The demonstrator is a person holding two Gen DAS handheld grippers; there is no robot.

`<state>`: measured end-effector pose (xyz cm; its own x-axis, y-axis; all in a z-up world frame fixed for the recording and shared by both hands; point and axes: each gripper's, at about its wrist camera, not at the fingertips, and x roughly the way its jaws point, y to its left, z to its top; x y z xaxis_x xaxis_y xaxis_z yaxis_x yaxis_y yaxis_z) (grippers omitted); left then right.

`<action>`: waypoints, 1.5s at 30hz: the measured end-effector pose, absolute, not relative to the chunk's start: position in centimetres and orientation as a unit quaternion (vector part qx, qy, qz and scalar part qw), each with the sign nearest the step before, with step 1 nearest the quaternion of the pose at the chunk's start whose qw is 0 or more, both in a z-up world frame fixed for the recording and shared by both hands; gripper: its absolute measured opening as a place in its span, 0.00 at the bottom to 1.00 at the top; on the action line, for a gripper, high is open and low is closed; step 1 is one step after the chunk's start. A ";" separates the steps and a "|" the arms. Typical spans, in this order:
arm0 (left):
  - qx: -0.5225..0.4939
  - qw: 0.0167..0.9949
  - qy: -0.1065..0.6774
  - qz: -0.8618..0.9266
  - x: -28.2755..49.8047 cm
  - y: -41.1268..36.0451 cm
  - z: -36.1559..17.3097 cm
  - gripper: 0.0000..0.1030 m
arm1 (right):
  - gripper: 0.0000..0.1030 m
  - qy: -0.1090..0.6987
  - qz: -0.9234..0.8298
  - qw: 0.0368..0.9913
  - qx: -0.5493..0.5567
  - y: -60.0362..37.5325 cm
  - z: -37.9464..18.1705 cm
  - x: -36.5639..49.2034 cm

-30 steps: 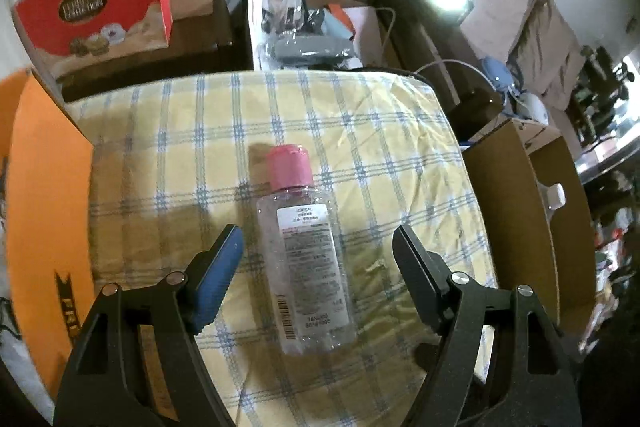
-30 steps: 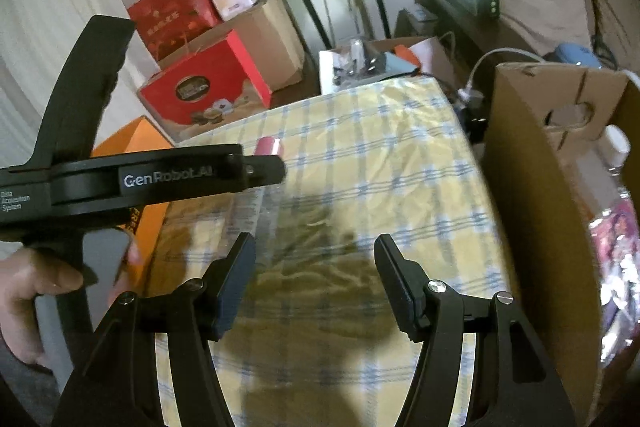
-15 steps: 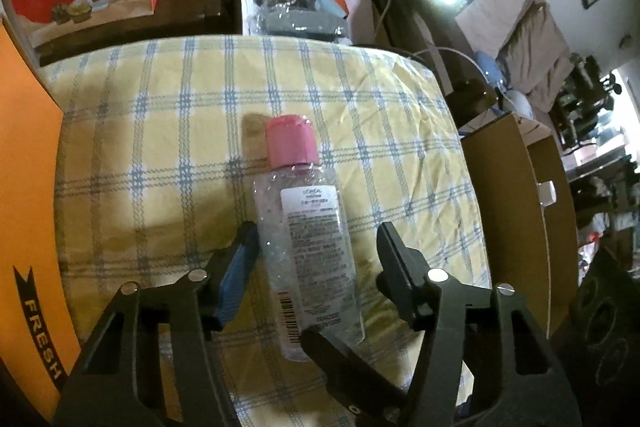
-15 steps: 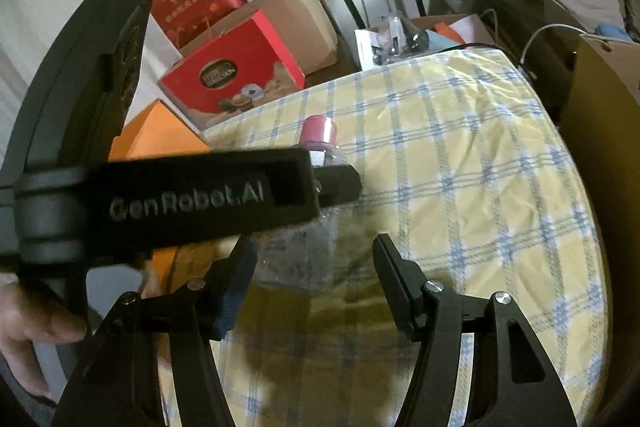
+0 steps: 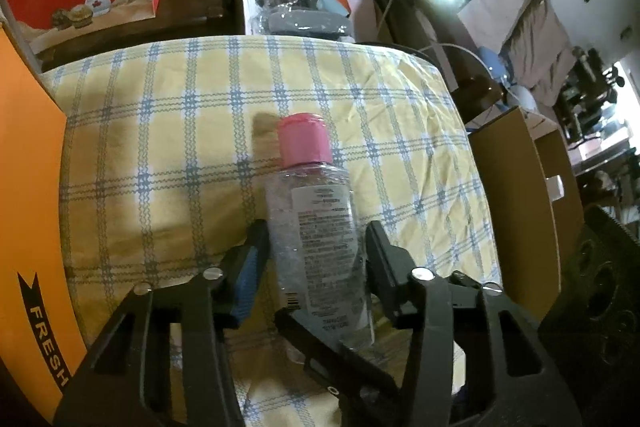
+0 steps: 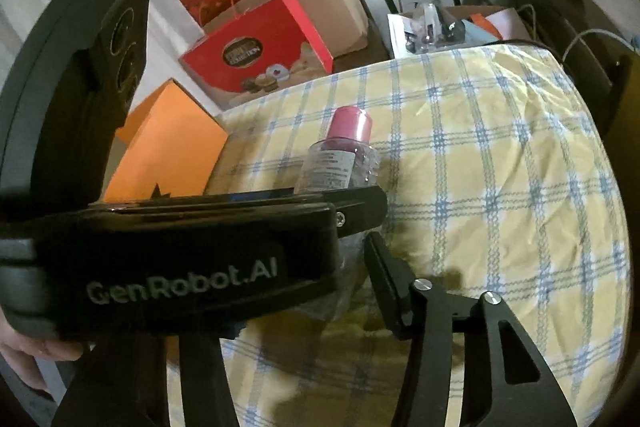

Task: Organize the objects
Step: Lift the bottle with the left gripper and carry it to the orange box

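An orange box (image 5: 28,211) marked "FRESH" stands at the left edge of the surface (image 5: 168,131), which is covered in yellow-and-blue checked cloth. The left gripper (image 5: 314,247) has its jaws clenched on the clear bottle (image 5: 316,227) with the pink cap (image 5: 305,139), its 2 fingers pressing the label's sides. The right gripper (image 6: 352,267) sits just behind; its left finger is hidden, so I cannot tell its jaws' state. A cardboard box (image 5: 516,195) stands at right.
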<state>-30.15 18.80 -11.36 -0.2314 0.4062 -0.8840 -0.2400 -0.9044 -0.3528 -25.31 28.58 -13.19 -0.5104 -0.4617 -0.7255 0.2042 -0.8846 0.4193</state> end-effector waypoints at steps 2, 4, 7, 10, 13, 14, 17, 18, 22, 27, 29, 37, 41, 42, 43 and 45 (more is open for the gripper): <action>-0.584 0.209 -0.075 0.781 -30.1 18.7 -11.4 0.43 | 0.50 -0.133 -0.859 0.192 0.455 28.5 -13.1 -25.3; -0.585 0.209 -0.082 0.779 -29.9 18.6 -11.4 0.43 | 0.49 -0.124 -0.862 0.189 0.454 28.3 -13.1 -25.2; -0.584 0.212 -0.093 0.778 -29.6 18.4 -11.1 0.43 | 0.49 -0.112 -0.867 0.183 0.449 28.2 -12.8 -24.7; -0.580 0.213 -0.102 0.779 -29.0 18.1 -10.1 0.43 | 0.49 -0.112 -0.869 0.185 0.445 28.2 -12.1 -24.1; -0.569 0.216 -0.105 0.787 -28.3 17.8 -8.7 0.43 | 0.49 -0.107 -0.873 0.186 0.438 28.0 -10.9 -23.5; -0.566 0.216 -0.106 0.788 -28.2 17.7 -8.3 0.43 | 0.49 -0.105 -0.874 0.186 0.436 28.0 -10.5 -23.3; -0.556 0.221 -0.106 0.794 -27.5 17.3 -6.7 0.43 | 0.48 -0.100 -0.878 0.185 0.429 27.7 -9.0 -22.7; -0.553 0.222 -0.109 0.796 -27.3 17.2 -6.2 0.43 | 0.47 -0.100 -0.880 0.184 0.426 27.6 -8.4 -22.4; -0.547 0.222 -0.121 0.798 -26.4 16.4 -4.5 0.43 | 0.45 -0.093 -0.885 0.182 0.417 27.0 -6.8 -21.5; -0.535 0.211 -0.115 0.810 -24.9 15.4 -2.9 0.42 | 0.44 -0.080 -0.891 0.180 0.408 25.6 -5.3 -20.4; -0.531 0.206 -0.116 0.814 -24.4 14.6 -2.2 0.42 | 0.44 -0.075 -0.893 0.185 0.405 24.9 -4.7 -19.8; -0.521 0.184 -0.130 0.823 -22.4 9.7 -0.4 0.42 | 0.45 -0.054 -0.895 0.209 0.391 20.8 -2.7 -18.2; -0.519 0.172 -0.140 0.826 -21.6 7.0 -0.1 0.42 | 0.45 -0.041 -0.891 0.226 0.390 18.2 -2.3 -17.6; -0.518 0.168 -0.141 0.827 -21.3 6.2 0.0 0.42 | 0.45 -0.037 -0.890 0.231 0.391 17.4 -2.2 -17.4; -0.518 0.166 -0.141 0.827 -21.1 5.8 0.0 0.42 | 0.45 -0.034 -0.889 0.235 0.391 16.8 -2.1 -17.2; -0.517 0.162 -0.144 0.828 -20.7 4.7 0.1 0.43 | 0.45 -0.027 -0.886 0.244 0.393 15.6 -2.1 -16.9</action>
<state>-20.72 4.71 0.07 -0.4127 0.4179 -0.8093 -0.1198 -0.9057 -0.4066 -16.86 15.56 -2.05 -0.5725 -0.4539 -0.6828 0.4109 -0.8795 0.2402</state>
